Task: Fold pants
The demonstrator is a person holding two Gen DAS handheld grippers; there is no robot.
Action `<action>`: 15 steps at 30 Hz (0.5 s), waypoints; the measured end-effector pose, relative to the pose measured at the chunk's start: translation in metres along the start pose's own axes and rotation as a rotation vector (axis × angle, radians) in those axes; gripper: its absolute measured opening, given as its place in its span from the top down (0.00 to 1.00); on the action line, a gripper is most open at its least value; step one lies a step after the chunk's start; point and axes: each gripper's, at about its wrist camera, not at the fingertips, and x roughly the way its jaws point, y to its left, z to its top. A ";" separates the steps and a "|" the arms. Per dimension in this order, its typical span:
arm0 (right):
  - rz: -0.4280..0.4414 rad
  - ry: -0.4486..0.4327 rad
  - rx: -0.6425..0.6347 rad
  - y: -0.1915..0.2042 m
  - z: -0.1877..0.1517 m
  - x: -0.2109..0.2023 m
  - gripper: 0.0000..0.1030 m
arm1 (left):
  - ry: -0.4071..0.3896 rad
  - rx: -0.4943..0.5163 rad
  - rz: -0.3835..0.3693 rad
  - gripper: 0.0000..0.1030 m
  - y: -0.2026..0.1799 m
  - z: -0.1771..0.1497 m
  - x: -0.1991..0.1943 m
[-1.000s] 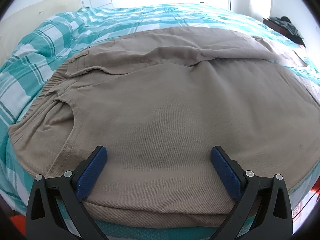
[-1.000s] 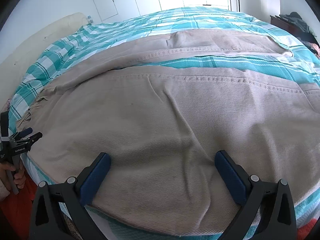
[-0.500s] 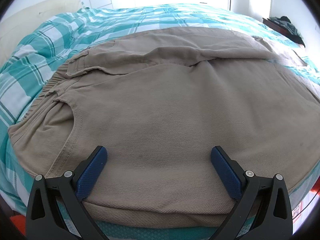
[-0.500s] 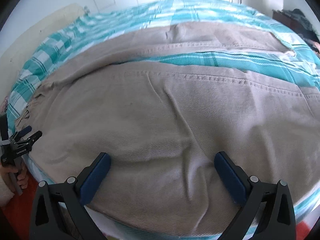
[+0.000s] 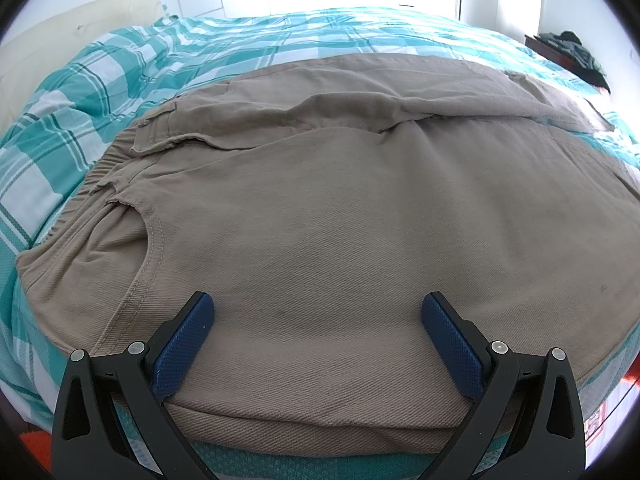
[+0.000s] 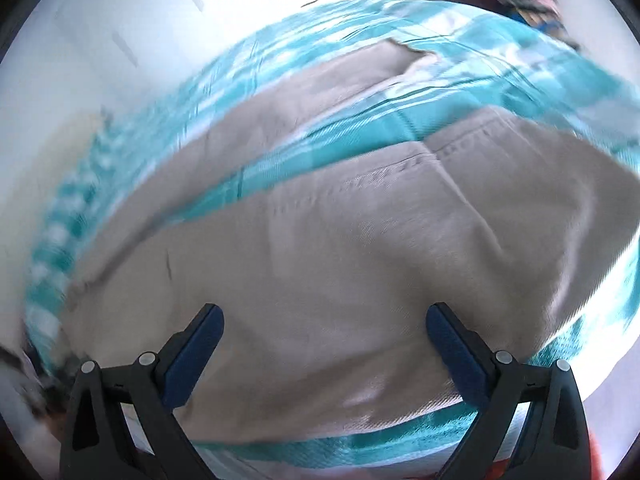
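Beige pants lie spread flat on a bed. In the left wrist view the elastic waistband and a front pocket sit at the left, and the legs run off to the right. My left gripper hovers open over the near hip edge, nothing between its blue pads. The right wrist view is blurred by motion. It shows the two pant legs apart, with bedspread between them. My right gripper is open above the near leg.
A teal and white checked bedspread covers the bed. A cream headboard stands at the far left. Dark clothes lie on a low stand at the far right. White closet doors line the back wall.
The left gripper has stayed still. The right gripper has swung and tilted quickly to the right along the pant legs, blurring its view; the other gripper has left its frame.
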 end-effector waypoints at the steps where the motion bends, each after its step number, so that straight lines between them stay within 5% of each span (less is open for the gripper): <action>1: -0.008 -0.008 -0.010 0.001 -0.002 0.000 0.02 | 0.000 0.000 0.000 0.01 0.000 0.000 0.000; 6: -0.114 -0.009 -0.125 0.021 -0.010 0.006 0.02 | 0.001 0.001 0.000 0.01 0.000 0.001 -0.001; 10: -0.122 0.003 -0.109 0.024 -0.006 -0.002 0.02 | 0.084 0.014 -0.005 0.01 0.004 0.018 -0.017; 15: -0.098 0.025 -0.121 0.043 0.015 -0.028 0.02 | -0.064 -0.092 -0.117 0.01 0.014 0.078 -0.059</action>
